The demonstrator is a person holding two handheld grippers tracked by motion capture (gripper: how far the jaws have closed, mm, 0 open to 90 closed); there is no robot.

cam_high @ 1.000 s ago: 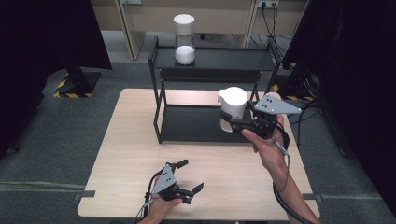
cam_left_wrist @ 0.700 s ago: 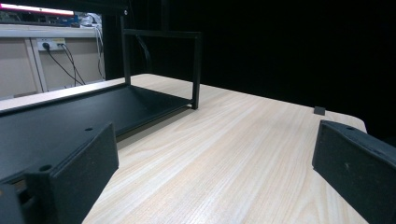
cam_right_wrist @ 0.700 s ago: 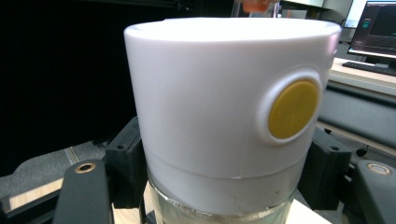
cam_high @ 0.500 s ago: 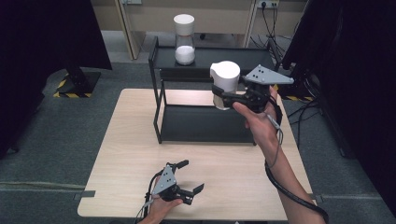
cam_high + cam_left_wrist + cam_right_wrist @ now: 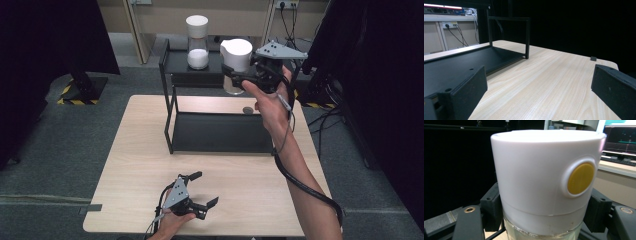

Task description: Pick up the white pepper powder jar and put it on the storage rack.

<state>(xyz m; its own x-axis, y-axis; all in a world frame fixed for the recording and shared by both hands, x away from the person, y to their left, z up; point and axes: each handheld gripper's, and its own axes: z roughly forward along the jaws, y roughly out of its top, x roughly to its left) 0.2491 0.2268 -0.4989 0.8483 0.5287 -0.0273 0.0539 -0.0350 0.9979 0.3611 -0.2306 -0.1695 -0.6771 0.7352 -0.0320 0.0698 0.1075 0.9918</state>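
While right tongs (image 5: pixel 235 75) are pinching jar (image 5: pixel 235 60) below lid for shelf (image 5: pixel 220 75), left tongs (image 5: pixel 202 191) are resting spread on tabletop (image 5: pixel 140 165).

Two jars (image 5: pixel 197 42) — one rack (image 5: pixel 170 107); two grippers (image 5: pixel 200 192).

black grippers (image 5: pixel 197 190), grey plates, cables

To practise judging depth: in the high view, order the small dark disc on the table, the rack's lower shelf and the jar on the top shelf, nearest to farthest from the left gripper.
1. Lower shelf, mid-table.
2. Dark disc, behind it.
3. Jar, on the top shelf, farthest from the left gripper.
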